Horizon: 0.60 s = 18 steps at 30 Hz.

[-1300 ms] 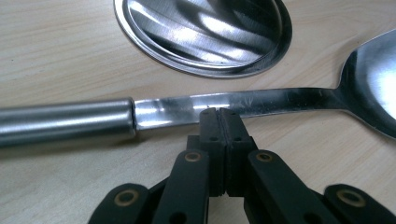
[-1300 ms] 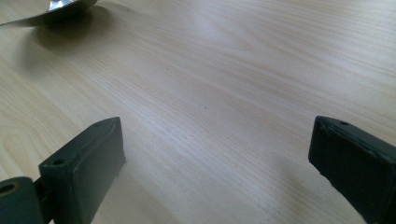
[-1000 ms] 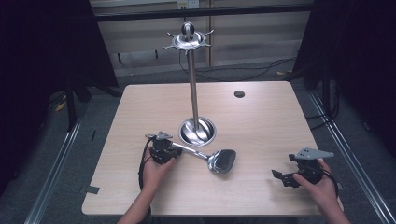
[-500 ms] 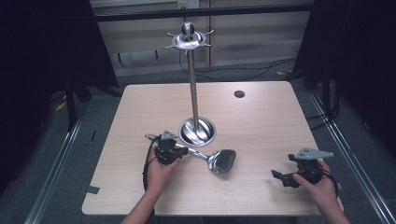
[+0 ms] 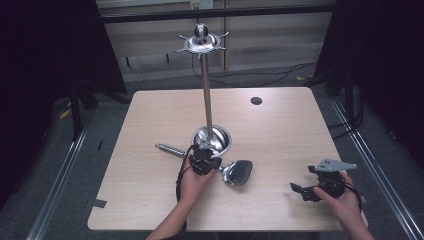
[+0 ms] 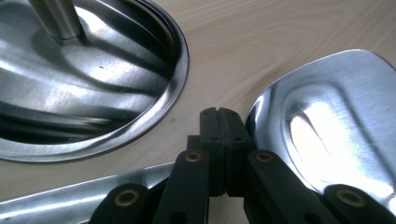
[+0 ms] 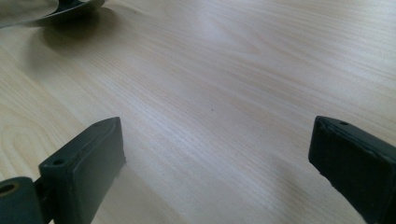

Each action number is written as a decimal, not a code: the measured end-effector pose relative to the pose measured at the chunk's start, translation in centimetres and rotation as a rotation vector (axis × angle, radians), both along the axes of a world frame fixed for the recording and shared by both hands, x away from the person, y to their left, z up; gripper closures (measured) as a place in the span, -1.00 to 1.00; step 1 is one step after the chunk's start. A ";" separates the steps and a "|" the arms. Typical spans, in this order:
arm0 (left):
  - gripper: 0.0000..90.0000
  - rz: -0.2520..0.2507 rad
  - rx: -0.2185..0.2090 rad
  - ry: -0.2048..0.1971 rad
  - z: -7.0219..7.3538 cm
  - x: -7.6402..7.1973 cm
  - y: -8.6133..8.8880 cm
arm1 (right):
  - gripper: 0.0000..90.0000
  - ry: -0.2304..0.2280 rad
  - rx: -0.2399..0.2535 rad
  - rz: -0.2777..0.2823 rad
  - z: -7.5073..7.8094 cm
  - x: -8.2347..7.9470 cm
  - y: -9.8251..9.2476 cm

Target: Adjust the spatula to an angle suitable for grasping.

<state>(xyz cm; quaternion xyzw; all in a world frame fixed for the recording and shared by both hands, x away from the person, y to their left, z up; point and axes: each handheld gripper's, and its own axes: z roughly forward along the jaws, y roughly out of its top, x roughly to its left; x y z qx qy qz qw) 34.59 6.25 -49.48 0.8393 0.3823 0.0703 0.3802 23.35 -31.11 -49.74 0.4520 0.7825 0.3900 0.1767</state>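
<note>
Lab: black curtains [image 5: 50,60], floor rails [image 5: 60,185]

bright table [image 5: 280,135], dark surroundings, glare on spatula [image 6: 327,130].

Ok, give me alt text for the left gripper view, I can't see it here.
The left gripper, its black jaws closed together, sits over a shiny steel spatula lying on the wooden table. The stand's round steel base curves in at upper left.
</note>
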 end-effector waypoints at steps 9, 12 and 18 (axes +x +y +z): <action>1.00 -0.013 -0.030 0.031 -0.7 0.0 -0.8 | -0.92 -0.002 -0.002 -0.001 0.0 0.0 -0.1; 1.00 -0.031 -0.021 0.035 -0.6 -0.2 -0.5 | -0.92 0.002 -0.004 -0.002 -0.1 0.0 -0.1; 1.00 -0.074 -0.022 0.068 -0.5 -1.2 0.7 | -0.92 -0.002 -0.004 0.001 0.0 0.0 -0.1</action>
